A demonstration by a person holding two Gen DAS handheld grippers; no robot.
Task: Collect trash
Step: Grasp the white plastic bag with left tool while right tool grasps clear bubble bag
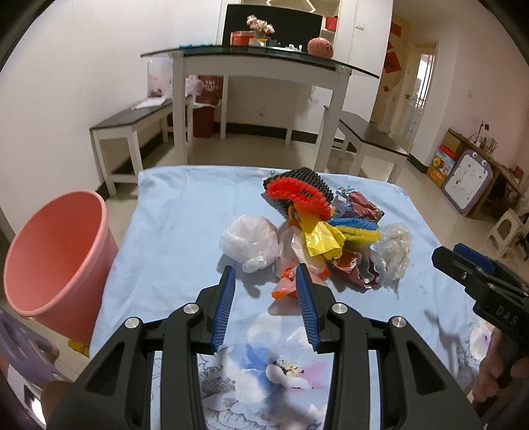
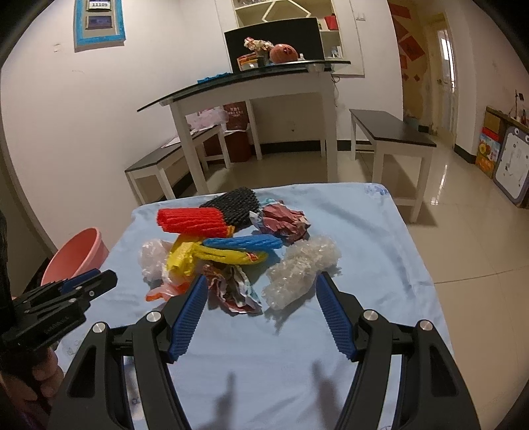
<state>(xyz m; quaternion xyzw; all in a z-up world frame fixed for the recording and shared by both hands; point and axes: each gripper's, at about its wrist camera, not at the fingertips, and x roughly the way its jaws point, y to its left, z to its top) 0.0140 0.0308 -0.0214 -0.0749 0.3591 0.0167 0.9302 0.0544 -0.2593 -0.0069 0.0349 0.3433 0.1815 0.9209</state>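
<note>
Both grippers hang open and empty over the bench: left gripper near a white bag, right gripper facing crumpled paper. The trash pile sits mid-bench. Best to grab one piece, then carry it to the pink bucket.

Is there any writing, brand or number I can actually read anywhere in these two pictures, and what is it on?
"DAS": on the black body of the right claw, seen from the left camera.
"11109": roughly, on the small display in the blue wall frame; blurred, not certain.
Embossed lettering on the left claw: too blurred to read.
Red paper bag under the far table: printed characters, too small to read.
</note>
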